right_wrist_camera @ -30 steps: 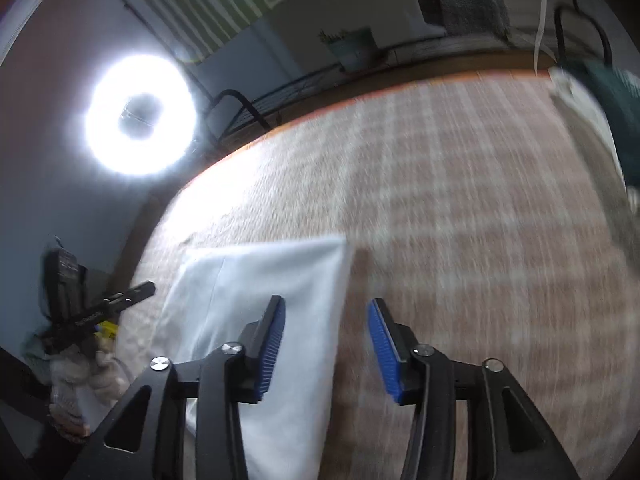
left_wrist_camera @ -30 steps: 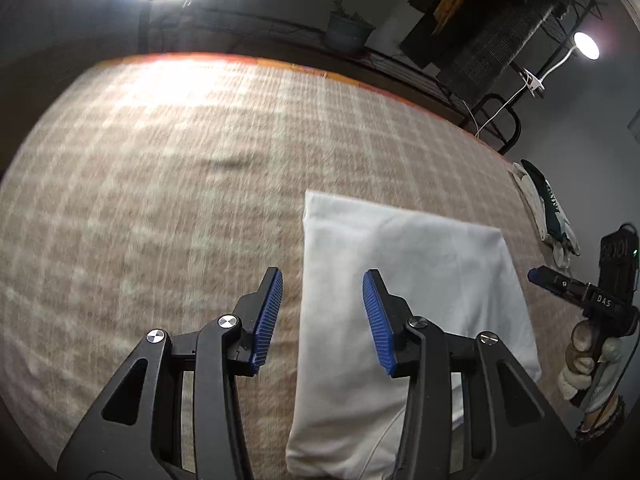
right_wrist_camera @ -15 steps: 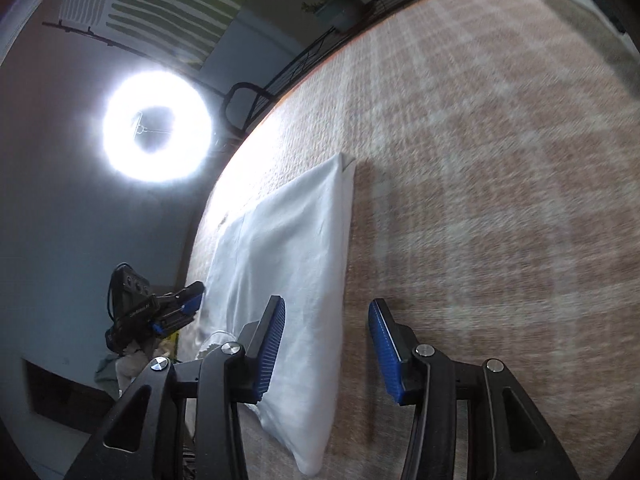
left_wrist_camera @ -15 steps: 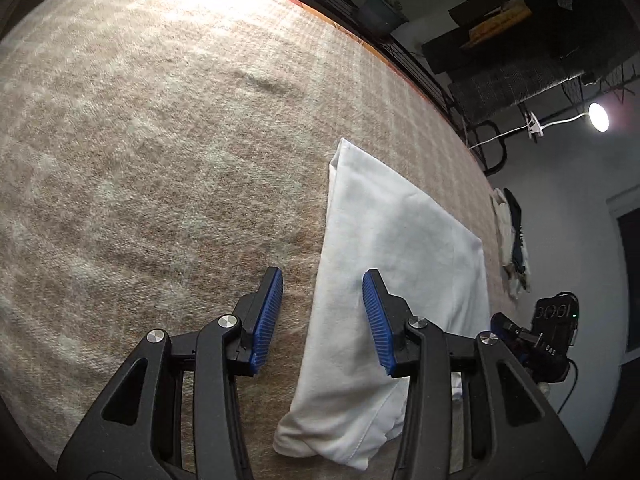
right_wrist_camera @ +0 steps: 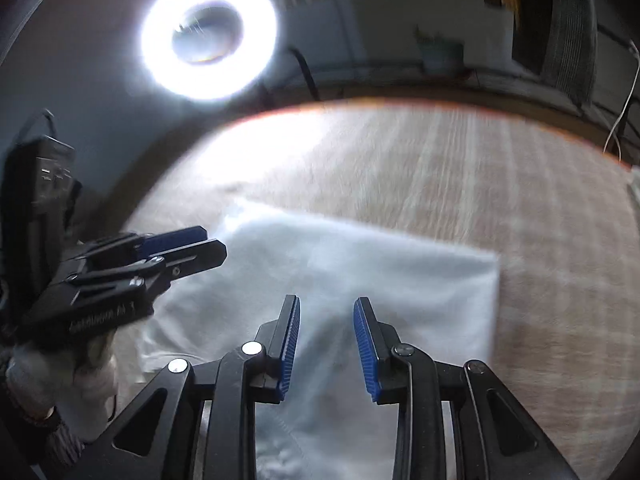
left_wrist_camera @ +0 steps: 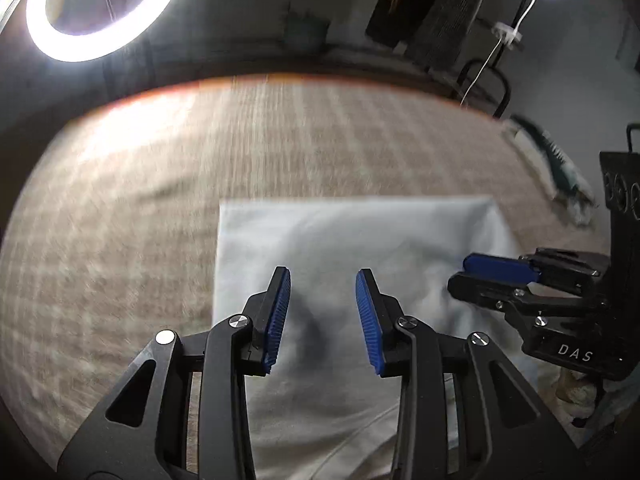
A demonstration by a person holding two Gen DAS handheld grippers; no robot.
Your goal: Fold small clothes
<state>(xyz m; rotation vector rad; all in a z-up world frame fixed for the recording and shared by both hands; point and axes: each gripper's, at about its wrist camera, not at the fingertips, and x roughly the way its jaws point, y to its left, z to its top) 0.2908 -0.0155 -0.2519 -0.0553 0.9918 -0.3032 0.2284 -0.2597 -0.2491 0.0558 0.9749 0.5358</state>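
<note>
I held my left hand-held gripper (left_wrist_camera: 322,318) over the white garment (left_wrist_camera: 352,248), which lay folded into a flat rectangle on the checked beige surface (left_wrist_camera: 132,216). Its 2 blue pads (left_wrist_camera: 279,320) had just been closing, yet they stood apart with nothing pinched between them; the cloth lay beneath the gap, and I could not tell whether the tips touched it. The garment's far edge ran straight across ahead of that hand-held gripper, and its left edge sat just left of the left finger.

My right hand-held gripper (right_wrist_camera: 326,346) hung over the same garment (right_wrist_camera: 360,264), nearer its right edge. Its jaws had also just been closing and stood unclenched, gripping nothing. From the left wrist view the right hand-held gripper (left_wrist_camera: 492,270) showed to the right, over the cloth's right side. From the right wrist view the left hand-held gripper (right_wrist_camera: 184,248) showed to the left, held in my gloved hand (right_wrist_camera: 60,376).

A ring light (left_wrist_camera: 96,4) glowed beyond the surface's far edge. Both views were blurred.
</note>
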